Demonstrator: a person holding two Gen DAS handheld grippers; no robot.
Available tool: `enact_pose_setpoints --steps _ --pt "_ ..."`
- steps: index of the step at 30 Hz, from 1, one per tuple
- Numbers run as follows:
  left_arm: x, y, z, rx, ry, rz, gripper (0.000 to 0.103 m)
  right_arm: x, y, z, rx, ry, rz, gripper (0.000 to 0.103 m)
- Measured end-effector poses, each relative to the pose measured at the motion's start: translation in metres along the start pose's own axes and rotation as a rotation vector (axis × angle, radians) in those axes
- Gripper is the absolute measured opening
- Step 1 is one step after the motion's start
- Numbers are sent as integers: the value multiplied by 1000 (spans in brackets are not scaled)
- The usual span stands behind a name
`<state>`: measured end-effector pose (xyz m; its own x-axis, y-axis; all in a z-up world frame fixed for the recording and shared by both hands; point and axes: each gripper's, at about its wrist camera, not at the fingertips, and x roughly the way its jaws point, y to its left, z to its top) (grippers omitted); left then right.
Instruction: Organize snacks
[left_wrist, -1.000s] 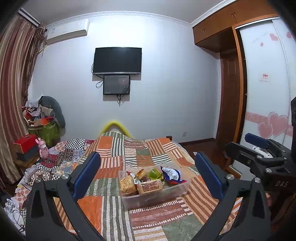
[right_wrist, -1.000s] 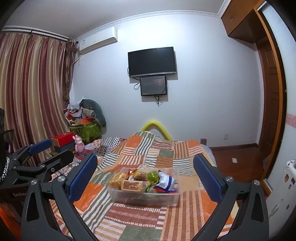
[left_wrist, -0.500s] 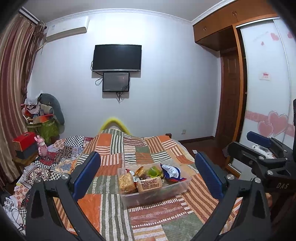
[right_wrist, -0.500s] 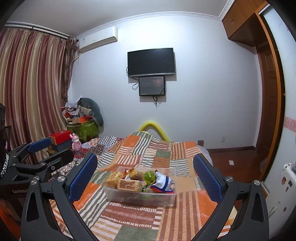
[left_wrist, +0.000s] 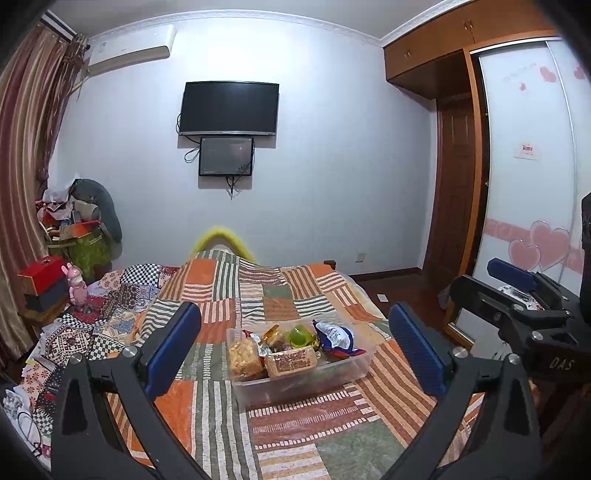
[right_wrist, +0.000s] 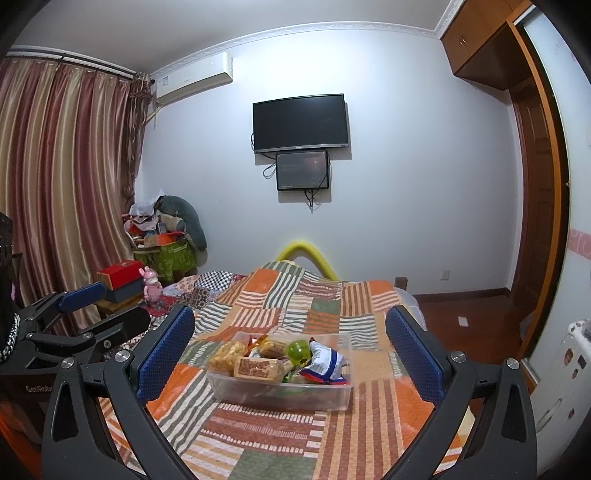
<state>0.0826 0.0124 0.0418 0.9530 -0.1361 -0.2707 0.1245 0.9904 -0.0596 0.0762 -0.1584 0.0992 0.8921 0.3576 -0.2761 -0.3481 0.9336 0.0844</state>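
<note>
Snack tub (left_wrist: 300, 384) on quilt (left_wrist: 295, 295), both jaws spread empty, curtain (right_wrist: 62, 184) fully in right view only

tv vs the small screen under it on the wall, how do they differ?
The tv is wider and taller than the small screen, which hangs directly below it. The tv looks plain black; the small screen shows a faint glow. In the right wrist view the small screen sits under the tv's right half, not centred. Both are dark, rectangular and wall-mounted, with cables dangling.

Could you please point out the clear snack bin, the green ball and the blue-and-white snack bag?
clear snack bin (right_wrist: 280, 395): right wrist view, front wall.
green ball (right_wrist: 298, 350): right wrist view, its top.
blue-and-white snack bag (left_wrist: 338, 338): left wrist view, bag's middle.
</note>
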Motion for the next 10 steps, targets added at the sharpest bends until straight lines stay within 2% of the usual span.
enact_pose_setpoints --steps 10 --pt "2 2 -2 -13 3 0 103 2 0 -1 -2 12 1 103"
